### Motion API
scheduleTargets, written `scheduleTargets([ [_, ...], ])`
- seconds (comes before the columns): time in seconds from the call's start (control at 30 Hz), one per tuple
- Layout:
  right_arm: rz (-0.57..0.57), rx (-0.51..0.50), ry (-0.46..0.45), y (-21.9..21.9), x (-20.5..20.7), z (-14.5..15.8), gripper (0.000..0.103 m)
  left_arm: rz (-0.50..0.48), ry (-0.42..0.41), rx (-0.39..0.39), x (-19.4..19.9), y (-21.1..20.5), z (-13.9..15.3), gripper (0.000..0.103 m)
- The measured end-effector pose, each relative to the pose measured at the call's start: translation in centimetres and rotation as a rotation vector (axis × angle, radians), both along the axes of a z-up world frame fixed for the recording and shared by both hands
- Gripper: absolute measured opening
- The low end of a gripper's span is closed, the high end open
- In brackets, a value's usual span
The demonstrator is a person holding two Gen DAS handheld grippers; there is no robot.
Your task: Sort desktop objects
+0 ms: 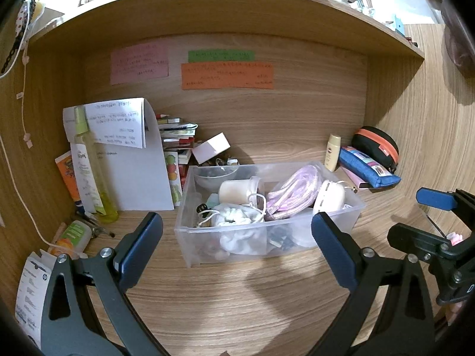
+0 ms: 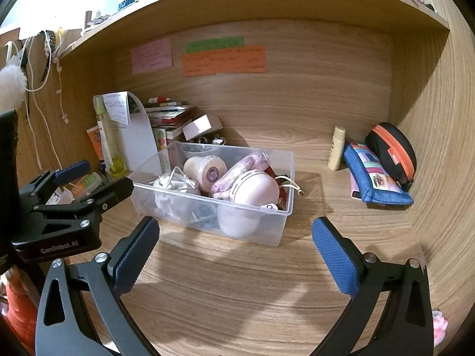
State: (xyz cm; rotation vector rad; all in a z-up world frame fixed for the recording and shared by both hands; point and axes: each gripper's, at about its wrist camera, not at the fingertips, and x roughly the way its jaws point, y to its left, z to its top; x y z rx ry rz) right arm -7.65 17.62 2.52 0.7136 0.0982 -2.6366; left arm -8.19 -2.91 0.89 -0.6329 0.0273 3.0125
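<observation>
A clear plastic bin [image 1: 354,207] [image 2: 285,178] stands mid-desk, holding a white pouch [image 1: 237,218], a cream jar [image 1: 237,191], a pink cord bundle [image 1: 292,195] and a round pink-white case [image 2: 255,190]. My left gripper [image 1: 237,246] is open and empty, just in front of the bin; it also shows at the left of the right wrist view [image 2: 89,178]. My right gripper [image 2: 236,249] is open and empty, in front of the bin; it also shows at the right of the left wrist view [image 1: 427,207].
At back right lie a blue pencil pouch [image 2: 377,178], a black case with orange zip [image 2: 392,148] and a small cream bottle [image 2: 337,148]. At back left are a yellow spray bottle [image 1: 89,166], papers [image 1: 133,160], stacked books [image 1: 178,136] and a small bottle [image 1: 72,234].
</observation>
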Motion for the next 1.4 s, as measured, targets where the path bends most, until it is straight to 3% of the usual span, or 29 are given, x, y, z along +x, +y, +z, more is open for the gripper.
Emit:
scheduleTargets([
  [1.4, 0.022, 0.011, 0.001, -0.73, -0.17, 0.13, 0.103, -0.010, 0.010, 0.018, 0.14, -0.06, 0.09, 0.101],
])
